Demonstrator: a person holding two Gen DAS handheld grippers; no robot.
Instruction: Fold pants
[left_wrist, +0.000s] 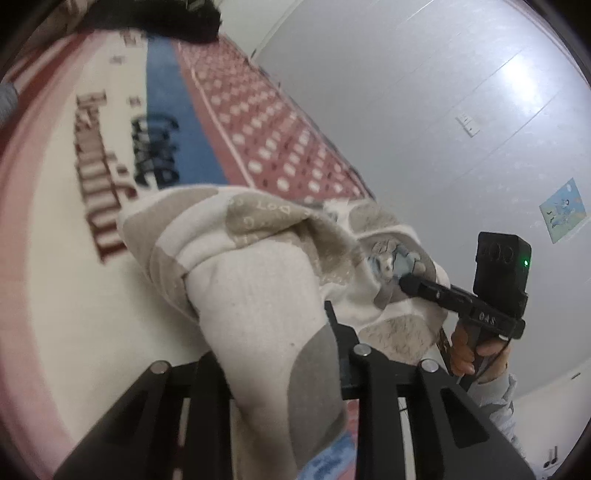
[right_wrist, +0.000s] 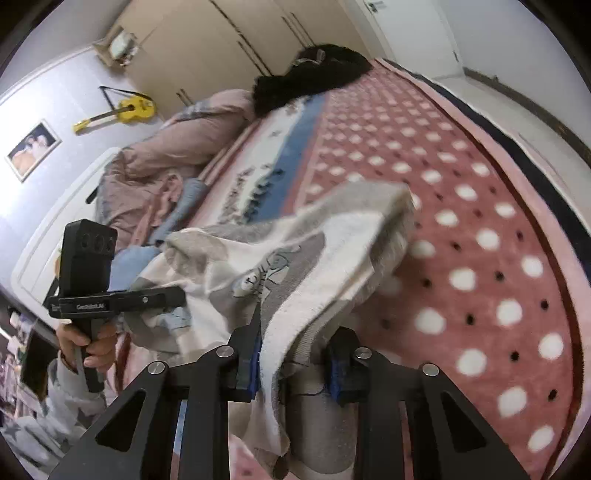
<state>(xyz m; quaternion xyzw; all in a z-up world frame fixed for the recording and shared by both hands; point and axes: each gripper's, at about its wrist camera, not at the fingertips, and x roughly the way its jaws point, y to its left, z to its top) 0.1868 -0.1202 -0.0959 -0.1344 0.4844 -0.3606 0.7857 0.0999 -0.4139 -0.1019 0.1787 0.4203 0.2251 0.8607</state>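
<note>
- The soft cream-and-grey patterned knit pants (right_wrist: 295, 251) hang bunched between 2 grippers, lifted above the pink polka-dot fleece blanket (right_wrist: 480, 229) on the bed.
- The left gripper (left_wrist: 284, 354) is nearly closed, pinching one edge.
- The right gripper (right_wrist: 291, 365) is likewise clamped on fabric.
- Judged light, limp and drapey; grip hems or waistband corners, since mid-cloth holds sag.

1. left gripper (left_wrist: 295, 354) is clamped on the cream and grey pants (left_wrist: 255, 273), bunched above a pink dotted blanket (left_wrist: 258, 110)
2. right gripper (left_wrist: 402, 286) pinches the far edge (hand (left_wrist: 476, 350) below it)
</note>
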